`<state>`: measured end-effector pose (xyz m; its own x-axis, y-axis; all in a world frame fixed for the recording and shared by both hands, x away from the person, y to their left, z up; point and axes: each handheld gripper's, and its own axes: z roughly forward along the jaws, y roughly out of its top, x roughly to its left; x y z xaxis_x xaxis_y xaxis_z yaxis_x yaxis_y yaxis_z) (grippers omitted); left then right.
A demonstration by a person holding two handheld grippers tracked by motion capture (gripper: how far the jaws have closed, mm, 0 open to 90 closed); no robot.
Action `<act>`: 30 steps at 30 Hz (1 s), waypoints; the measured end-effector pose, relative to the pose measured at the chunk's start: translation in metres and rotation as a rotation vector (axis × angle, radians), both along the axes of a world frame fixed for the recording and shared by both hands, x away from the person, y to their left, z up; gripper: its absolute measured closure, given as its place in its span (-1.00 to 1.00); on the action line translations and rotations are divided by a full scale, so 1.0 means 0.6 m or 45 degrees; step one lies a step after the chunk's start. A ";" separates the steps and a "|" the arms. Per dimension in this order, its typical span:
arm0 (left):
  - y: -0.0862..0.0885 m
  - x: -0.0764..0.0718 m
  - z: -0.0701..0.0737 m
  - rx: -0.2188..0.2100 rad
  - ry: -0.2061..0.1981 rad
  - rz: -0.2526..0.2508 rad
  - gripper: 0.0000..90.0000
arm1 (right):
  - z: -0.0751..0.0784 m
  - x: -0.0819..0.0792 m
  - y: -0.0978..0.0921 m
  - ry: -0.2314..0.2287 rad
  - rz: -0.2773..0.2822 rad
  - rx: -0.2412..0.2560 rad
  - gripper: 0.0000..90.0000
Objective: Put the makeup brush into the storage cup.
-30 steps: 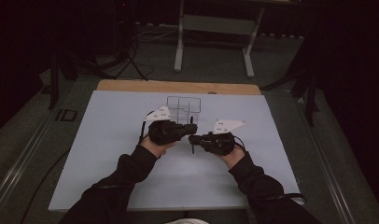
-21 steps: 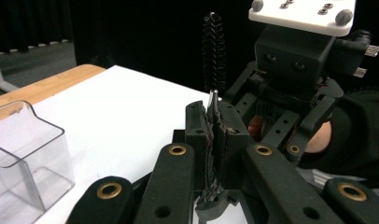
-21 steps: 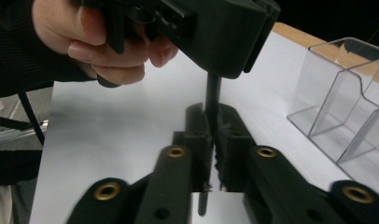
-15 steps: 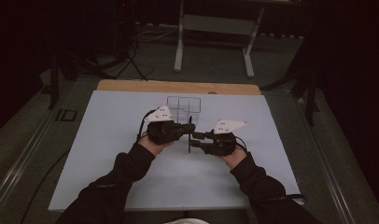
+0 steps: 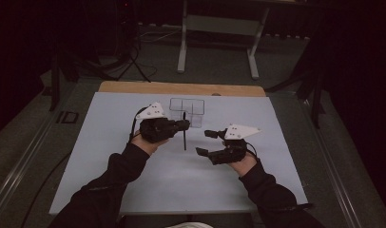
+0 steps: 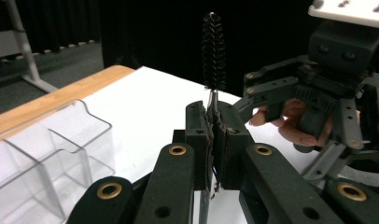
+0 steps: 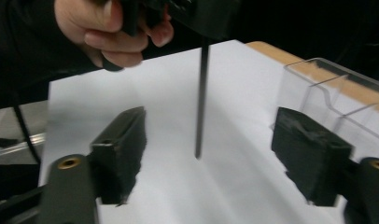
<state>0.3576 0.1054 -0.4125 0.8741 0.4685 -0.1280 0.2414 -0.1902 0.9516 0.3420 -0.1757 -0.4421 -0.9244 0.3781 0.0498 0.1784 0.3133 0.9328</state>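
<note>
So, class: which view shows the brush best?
The left gripper view: the brush stands upright, bristles sharp, its wire stem pinched in the left hand-held gripper. The high view shows a thin dark stick; the right gripper view shows its handle hanging, tip down.

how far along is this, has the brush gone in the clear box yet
Done: the left gripper is shut on the thin black bristle brush, lifted off the white table. In hand: right gripper open beside it. Left: the clear plastic compartment organiser looks empty.
</note>
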 end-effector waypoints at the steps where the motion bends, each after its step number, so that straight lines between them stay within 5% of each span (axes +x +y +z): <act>1: 0.004 0.001 0.002 0.001 -0.003 0.006 0.92 | 0.001 -0.002 -0.003 -0.006 -0.009 -0.001 -0.49; 7: 0.019 0.005 0.013 -0.006 -0.011 0.041 0.92 | -0.003 -0.005 -0.024 0.012 -0.076 0.042 -0.56; 15: 0.027 0.017 0.028 0.001 -0.023 0.070 0.92 | -0.014 -0.017 -0.043 0.003 -0.134 -0.008 -0.60; 30: 0.039 0.040 0.074 -0.028 -0.049 0.117 0.92 | -0.007 -0.045 -0.096 0.017 -0.228 0.070 -0.71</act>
<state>0.3813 0.1287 -0.3683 0.8319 0.5446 -0.1065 0.2202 -0.1478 0.9642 0.3148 -0.2331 -0.4466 -0.8418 0.5328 0.0867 0.2393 0.2244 0.9447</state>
